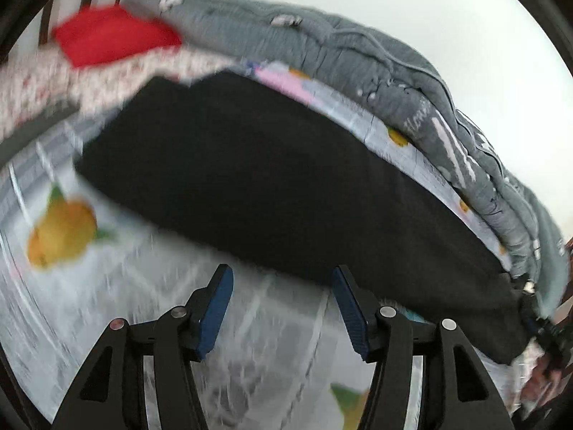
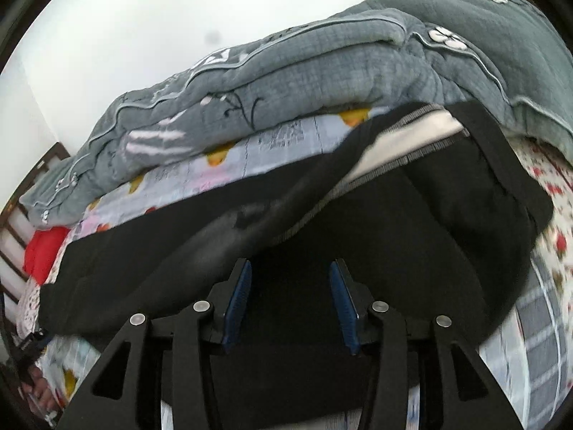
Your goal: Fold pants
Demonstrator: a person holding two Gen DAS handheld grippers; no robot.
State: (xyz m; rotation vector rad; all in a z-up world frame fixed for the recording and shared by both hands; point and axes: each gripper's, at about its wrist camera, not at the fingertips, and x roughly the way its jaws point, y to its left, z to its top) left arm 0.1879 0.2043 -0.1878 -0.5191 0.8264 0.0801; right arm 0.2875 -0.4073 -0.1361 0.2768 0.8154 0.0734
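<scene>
Left gripper, seen along its own 2 fingers: jaws apart, nothing between the blue pads, the tips poised just short of the near edge of the black pants. Right gripper: jaws likewise apart and empty, hanging over the pants near the waistband end, where a grey-trimmed white lining is turned up. The pants lie stretched flat along the fruit-print bedsheet, parallel to a rolled grey quilt just beyond their far edge; a red cushion sits past the pants' far-left end. Judged purpose: the garment is spread lengthwise so that each gripper can take 1 end, and the open jaws suggest a fresh grasp is being set up for a fold. Motion blur obscures the left view's sheet pattern.
</scene>
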